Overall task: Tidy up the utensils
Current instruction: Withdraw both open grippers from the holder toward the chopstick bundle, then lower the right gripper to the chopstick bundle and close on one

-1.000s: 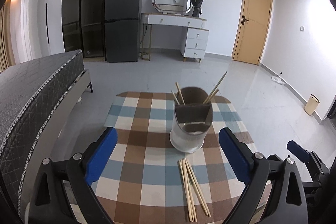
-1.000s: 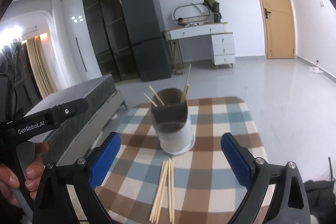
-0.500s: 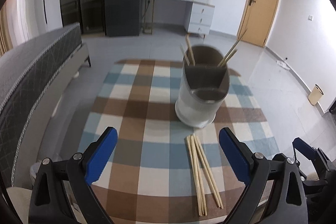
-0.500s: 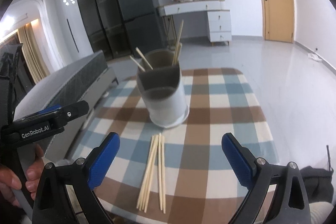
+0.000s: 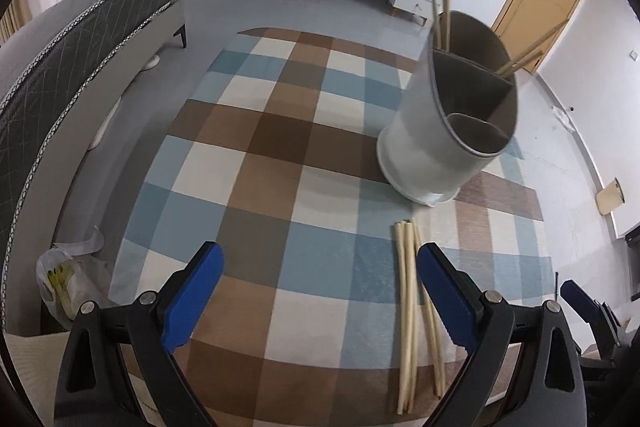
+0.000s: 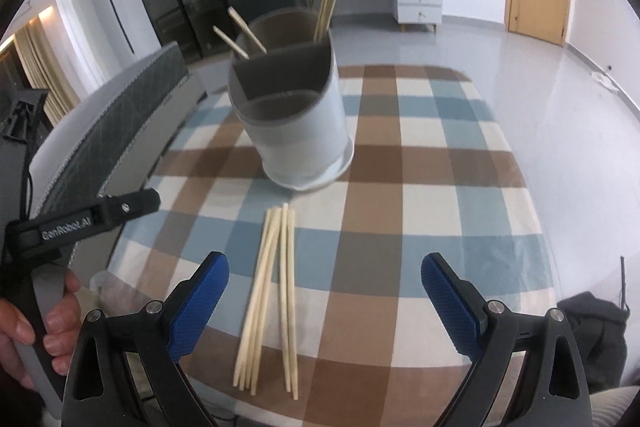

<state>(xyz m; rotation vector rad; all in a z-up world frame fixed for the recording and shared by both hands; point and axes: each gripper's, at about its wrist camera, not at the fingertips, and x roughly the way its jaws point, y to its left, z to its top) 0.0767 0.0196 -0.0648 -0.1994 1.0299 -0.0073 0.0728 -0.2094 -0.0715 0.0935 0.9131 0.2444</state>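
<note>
Loose chopsticks (image 6: 270, 291) lie on the near tabletop (image 6: 420, 195), just short of the holder (image 6: 294, 119), which already carries four. Right gripper (image 6: 322, 293) and left gripper (image 5: 318, 285) hover, jaws spread, empty: partly done.

- The left hand-held gripper (image 5: 318, 291) was spread wide, its blue-padded fingers (image 5: 192, 297) well apart and gripping nothing.
- The right hand-held gripper (image 6: 324, 301) was likewise spread wide and held nothing, blue pads (image 6: 450, 305) facing inward.
- In the right wrist view, a person's hand (image 6: 48, 327) wrapped around the left tool's grey handle, fingers curled over it.
</note>
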